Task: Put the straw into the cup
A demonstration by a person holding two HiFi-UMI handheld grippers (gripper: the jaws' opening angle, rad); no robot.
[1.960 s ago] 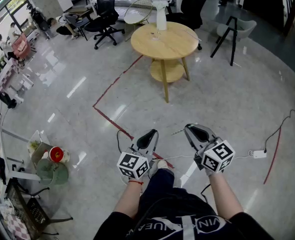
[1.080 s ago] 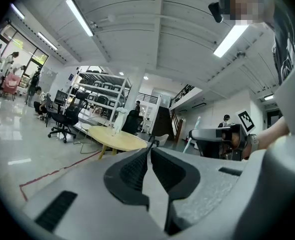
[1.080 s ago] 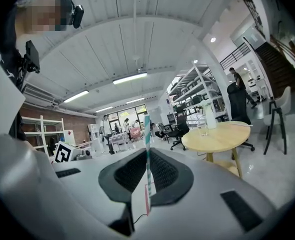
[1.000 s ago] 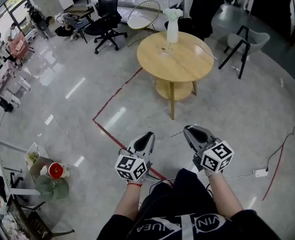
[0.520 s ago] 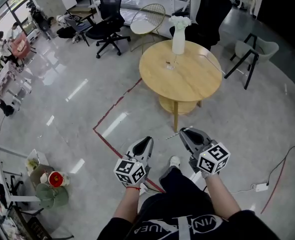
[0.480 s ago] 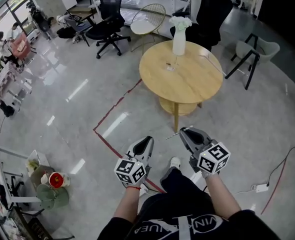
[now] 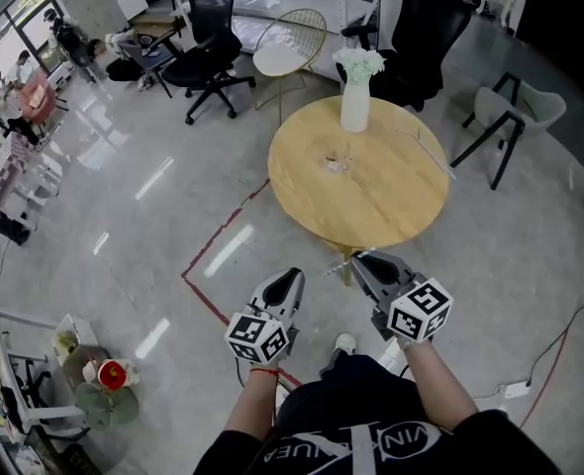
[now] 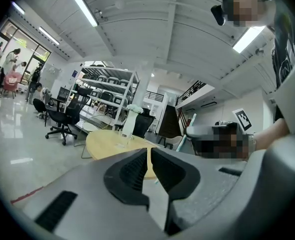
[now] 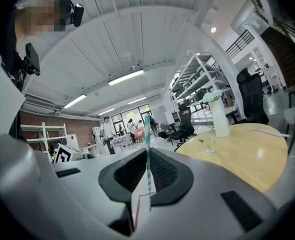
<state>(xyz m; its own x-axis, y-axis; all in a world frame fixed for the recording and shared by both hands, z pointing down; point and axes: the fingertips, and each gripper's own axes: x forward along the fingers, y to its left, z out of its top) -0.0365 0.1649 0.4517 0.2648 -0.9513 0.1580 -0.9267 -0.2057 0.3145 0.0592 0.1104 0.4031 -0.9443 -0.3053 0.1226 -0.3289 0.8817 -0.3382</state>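
A green-and-white striped straw [image 9: 147, 149] stands pinched between the jaws of my right gripper [image 9: 148, 160], its tip poking out to the left [image 7: 337, 265] in the head view. That right gripper [image 7: 361, 261] hangs at the near edge of the round wooden table [image 7: 391, 201]. A small clear glass cup [image 7: 337, 161] stands near the table's middle, also visible as a cup [image 9: 207, 145] ahead in the right gripper view. My left gripper [image 7: 289, 279] is shut with nothing in it, left of the table's edge; its jaws [image 8: 149, 156] point toward the table [image 8: 105, 143].
A white vase with flowers [image 7: 354, 102] stands at the table's far side. Another straw [image 7: 431, 153] lies at the table's right. Office chairs [image 7: 208, 23] and a wire chair [image 7: 287, 43] stand behind. Red tape [image 7: 223, 255] marks the floor; a white power strip [image 7: 516, 389] lies at the right.
The person has walked toward the table, which now lies much closer, just ahead of both grippers. The grippers keep their pose, and the straw stays in the right one.
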